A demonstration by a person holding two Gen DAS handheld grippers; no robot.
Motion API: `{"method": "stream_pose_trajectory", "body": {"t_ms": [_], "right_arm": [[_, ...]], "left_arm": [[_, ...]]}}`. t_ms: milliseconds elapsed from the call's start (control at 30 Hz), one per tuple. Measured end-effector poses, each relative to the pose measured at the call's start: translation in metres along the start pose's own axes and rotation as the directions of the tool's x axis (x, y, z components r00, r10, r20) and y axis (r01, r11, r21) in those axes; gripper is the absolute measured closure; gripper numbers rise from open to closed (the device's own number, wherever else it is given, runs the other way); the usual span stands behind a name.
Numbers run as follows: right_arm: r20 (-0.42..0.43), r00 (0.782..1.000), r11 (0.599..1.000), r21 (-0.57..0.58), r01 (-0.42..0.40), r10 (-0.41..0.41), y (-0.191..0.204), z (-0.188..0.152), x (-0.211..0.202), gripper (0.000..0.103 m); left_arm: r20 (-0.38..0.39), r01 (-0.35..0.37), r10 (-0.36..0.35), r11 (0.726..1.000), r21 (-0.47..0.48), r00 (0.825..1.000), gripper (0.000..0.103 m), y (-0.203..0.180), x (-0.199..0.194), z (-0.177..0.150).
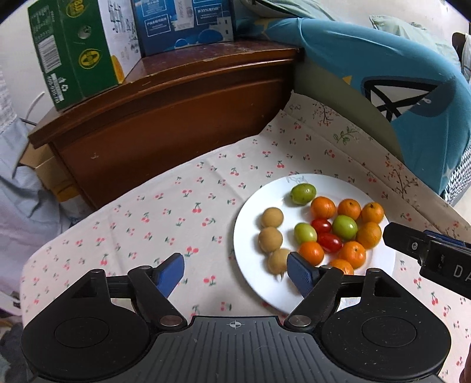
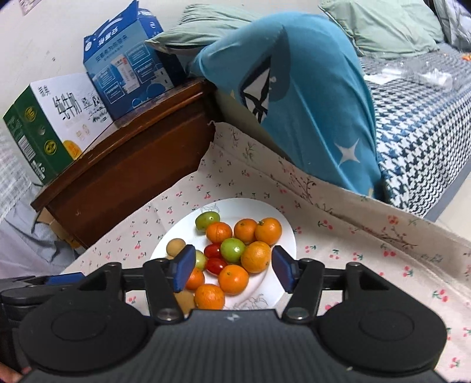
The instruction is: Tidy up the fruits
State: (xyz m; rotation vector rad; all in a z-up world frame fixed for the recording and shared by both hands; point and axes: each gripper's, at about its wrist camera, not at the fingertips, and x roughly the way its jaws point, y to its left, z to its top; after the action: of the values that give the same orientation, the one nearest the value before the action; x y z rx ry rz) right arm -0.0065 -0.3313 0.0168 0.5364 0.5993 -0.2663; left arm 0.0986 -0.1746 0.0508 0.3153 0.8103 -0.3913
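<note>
A white plate (image 1: 253, 253) on a cherry-print cloth holds several small oranges (image 1: 323, 207), three green fruits (image 1: 344, 227), two red cherry tomatoes (image 1: 329, 242) and three tan longans (image 1: 270, 235). My left gripper (image 1: 235, 269) is open and empty, low over the cloth at the plate's left edge, its right finger beside the nearest longan. My right gripper (image 2: 232, 269) is open and empty above the plate (image 2: 279, 229), with oranges (image 2: 256, 256) and tomatoes (image 2: 216, 265) between its fingers in view. Its body shows at the right of the left wrist view (image 1: 426, 253).
A dark wooden cabinet (image 1: 164, 117) stands behind the table with a green-and-white carton (image 1: 73, 50) and a blue carton (image 1: 182, 23) on it. A blue cushion (image 1: 391, 76) and a houndstooth bed cover (image 2: 418, 132) lie to the right. Cherry-print cloth (image 1: 164, 212) spreads left of the plate.
</note>
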Motion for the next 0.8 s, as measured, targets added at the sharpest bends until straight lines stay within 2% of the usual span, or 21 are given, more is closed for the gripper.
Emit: {"method": "stream_pose_trajectory", "body": {"t_ms": [133, 233, 400, 467, 567, 633, 800], "right_arm": [[0.005, 1.000, 0.999, -0.041, 0.023, -0.023, 0.001, -0.004, -0.012, 0.036], [0.000, 0.999, 0.998, -0.051, 0.049, -0.049, -0.001, -0.006, -0.019, 0.028], [-0.016, 0.998, 0.997, -0.040, 0.062, -0.063, -0.008, -0.006, -0.029, 0.024], [-0.024, 0.996, 0.996, -0.045, 0.079, -0.080, -0.008, -0.005, -0.032, 0.016], [-0.030, 0.996, 0.995, -0.061, 0.081, -0.083, -0.007, -0.006, -0.036, 0.013], [-0.049, 0.994, 0.993, -0.068, 0.096, -0.100, -0.007, -0.006, -0.035, 0.010], [-0.080, 0.989, 0.992, -0.029, 0.125, -0.127, -0.013, -0.005, -0.031, 0.009]], "left_arm": [[-0.011, -0.012, 0.012, 1.000, -0.017, 1.000, 0.024, -0.001, -0.012, -0.006], [-0.026, -0.008, 0.007, 1.000, -0.027, 1.000, 0.024, -0.004, -0.019, -0.009], [-0.043, -0.019, 0.017, 0.999, -0.044, 0.999, 0.024, -0.008, -0.028, -0.014], [-0.050, -0.021, 0.019, 0.999, -0.046, 0.999, 0.024, -0.010, -0.031, -0.016], [-0.065, -0.017, 0.014, 0.999, -0.044, 0.998, 0.023, -0.012, -0.034, -0.017], [-0.073, -0.019, 0.015, 0.999, -0.044, 0.997, 0.018, -0.014, -0.035, -0.018], [-0.079, -0.033, 0.032, 0.999, -0.015, 0.996, 0.018, -0.022, -0.038, -0.017]]}}
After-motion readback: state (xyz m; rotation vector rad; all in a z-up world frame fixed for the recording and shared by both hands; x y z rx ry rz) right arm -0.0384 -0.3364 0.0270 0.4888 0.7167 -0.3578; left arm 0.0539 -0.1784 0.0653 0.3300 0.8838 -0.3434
